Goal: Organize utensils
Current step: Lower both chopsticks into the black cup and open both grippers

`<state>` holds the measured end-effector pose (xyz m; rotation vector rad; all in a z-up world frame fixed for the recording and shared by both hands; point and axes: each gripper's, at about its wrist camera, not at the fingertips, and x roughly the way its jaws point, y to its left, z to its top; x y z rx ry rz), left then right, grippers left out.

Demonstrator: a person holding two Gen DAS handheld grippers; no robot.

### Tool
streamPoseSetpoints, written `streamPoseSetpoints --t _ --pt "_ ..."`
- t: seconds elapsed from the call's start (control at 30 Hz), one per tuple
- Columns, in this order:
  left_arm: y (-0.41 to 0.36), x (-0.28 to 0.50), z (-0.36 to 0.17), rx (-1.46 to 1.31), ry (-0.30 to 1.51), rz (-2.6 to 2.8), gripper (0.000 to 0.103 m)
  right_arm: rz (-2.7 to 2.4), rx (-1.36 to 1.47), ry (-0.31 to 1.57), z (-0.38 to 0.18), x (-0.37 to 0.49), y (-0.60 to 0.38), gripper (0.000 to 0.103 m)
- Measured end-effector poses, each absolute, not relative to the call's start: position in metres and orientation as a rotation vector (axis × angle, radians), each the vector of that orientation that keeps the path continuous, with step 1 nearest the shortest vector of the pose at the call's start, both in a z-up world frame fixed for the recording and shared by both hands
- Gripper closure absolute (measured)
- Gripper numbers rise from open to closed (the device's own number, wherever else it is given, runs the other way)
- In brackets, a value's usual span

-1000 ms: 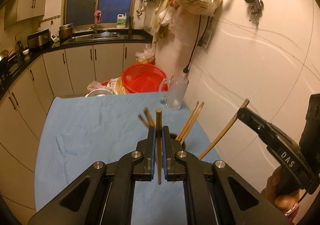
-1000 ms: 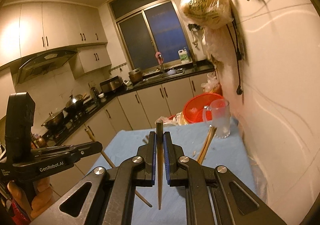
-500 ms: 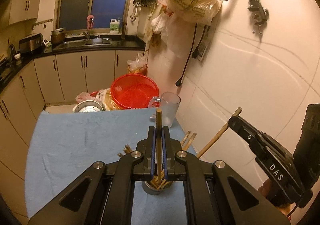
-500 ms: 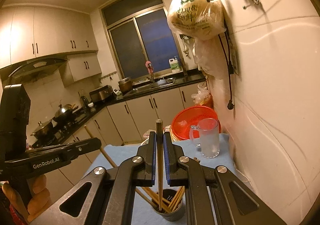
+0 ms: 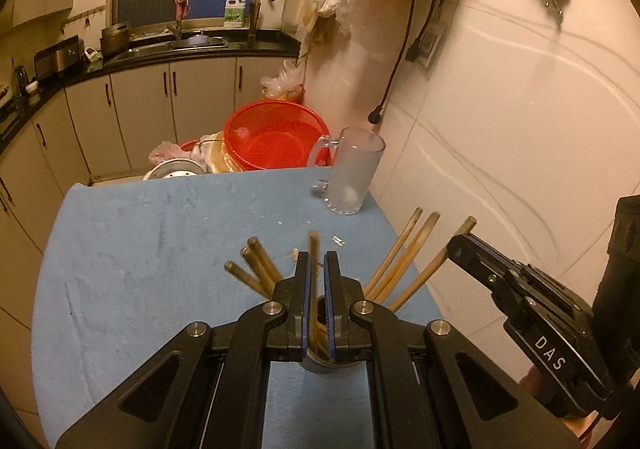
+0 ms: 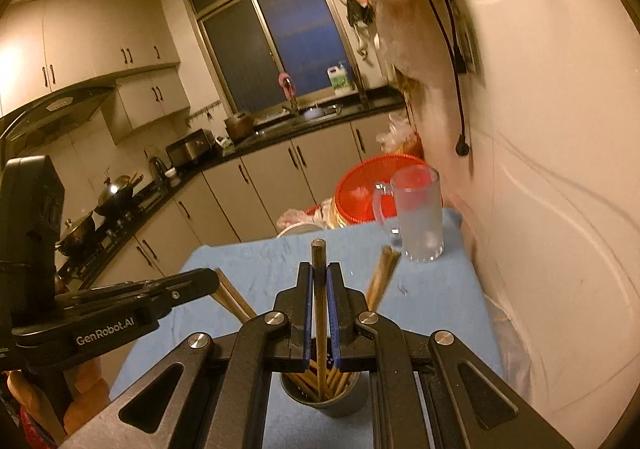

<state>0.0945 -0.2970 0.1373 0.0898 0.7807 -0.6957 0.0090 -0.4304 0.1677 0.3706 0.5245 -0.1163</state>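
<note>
Wooden chopsticks are the items being sorted, and one is clamped in each pair of tongs. The left tongs are closed on a single slender brown wooden chopstick, held roughly upright with its lower end hidden behind the jaws, just over the small dark cylindrical metal holder. The right tongs are closed on a second brown wooden chopstick, whose lower tip is seen reaching into the mouth of the same holder, among the sticks already inside.

The holder stands at the near edge of the blue cloth-covered bench. Several more chopsticks lean out of it, fanned to the left and to the right. A frosted glass mug with a handle stands at the far right corner of the bench, well apart from the holder, with a red plastic mesh basket behind it.

Each chopstick is judged light, stiff and smooth, so it may pivot or slide between the pads if held near one end. A hold at the mid-length, as shown, is judged best for keeping it vertical. The holder is judged light enough to tip if a stick is pushed sideways against its rim; a straight descent is advised before release.
</note>
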Motion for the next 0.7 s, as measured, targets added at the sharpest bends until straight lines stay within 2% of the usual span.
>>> streamPoseSetpoints --t 0.17,0.2,0.23,0.3,0.33,0.4,0.53,0.6,0.7 --pt "-0.293 0.087 0.132 0.105 0.774 -0.697 0.097 -0.121 0.396 0.553 0.158 0.006 -0.435 0.092" --pt "-0.291 0.086 0.133 0.107 0.771 -0.697 0.097 -0.120 0.395 0.554 0.158 0.005 -0.434 0.084" --pt "-0.290 0.083 0.135 0.108 0.767 -0.697 0.097 -0.125 0.394 0.554 0.158 0.004 -0.434 0.069" --pt "-0.289 0.080 0.139 0.107 0.762 -0.699 0.094 -0.133 0.389 0.543 0.161 -0.002 -0.434 0.050" --pt "-0.286 0.077 0.141 0.104 0.756 -0.698 0.092 -0.134 0.384 0.532 0.162 -0.005 -0.432 0.049" --pt "-0.281 0.073 0.144 0.100 0.744 -0.691 0.078 -0.146 0.373 0.525 0.166 -0.011 -0.429 0.048" --pt "-0.263 0.061 0.153 0.091 0.710 -0.672 0.070 -0.146 0.380 0.509 0.171 -0.027 -0.425 0.046" --pt "-0.252 0.056 0.157 0.078 0.700 -0.667 0.056 -0.147 0.379 0.510 0.171 -0.035 -0.422 0.043" --pt "-0.227 0.045 0.159 0.060 0.686 -0.637 0.043 -0.133 0.376 0.518 0.170 -0.045 -0.414 0.039"
